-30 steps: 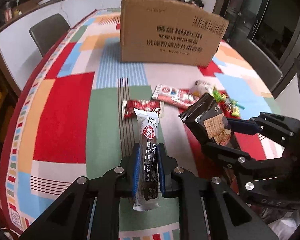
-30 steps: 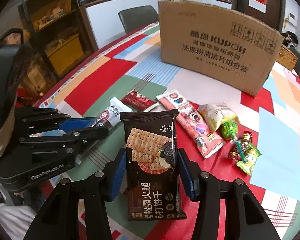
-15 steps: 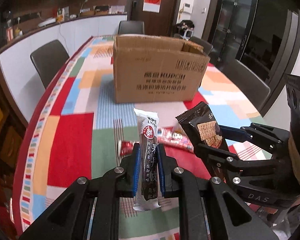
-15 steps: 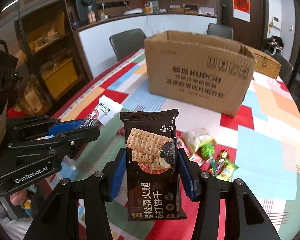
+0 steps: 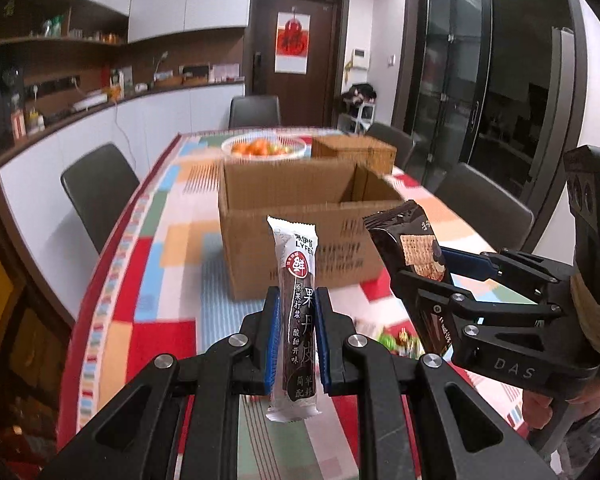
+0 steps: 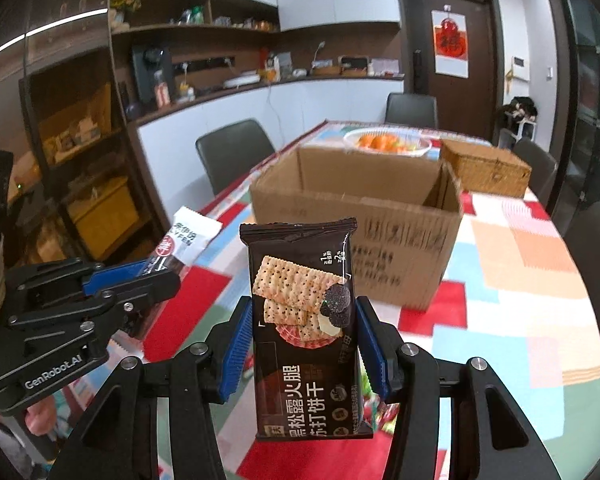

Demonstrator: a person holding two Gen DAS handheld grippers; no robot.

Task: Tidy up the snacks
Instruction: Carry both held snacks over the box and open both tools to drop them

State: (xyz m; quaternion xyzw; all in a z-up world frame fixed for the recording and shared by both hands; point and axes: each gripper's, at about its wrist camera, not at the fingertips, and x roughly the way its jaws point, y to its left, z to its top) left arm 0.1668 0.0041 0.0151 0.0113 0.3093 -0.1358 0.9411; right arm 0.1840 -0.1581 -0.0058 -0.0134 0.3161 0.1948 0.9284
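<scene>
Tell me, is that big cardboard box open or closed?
Open: the cardboard box has no lid over it, and its inner walls show from above.

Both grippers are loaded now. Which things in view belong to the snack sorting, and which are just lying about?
Job:
- fruit-leather bar in left gripper
- cracker pack in right gripper
- open cardboard box
- loose snacks on table

Lying about:
- fruit bowl
- wicker basket
- chairs
</scene>
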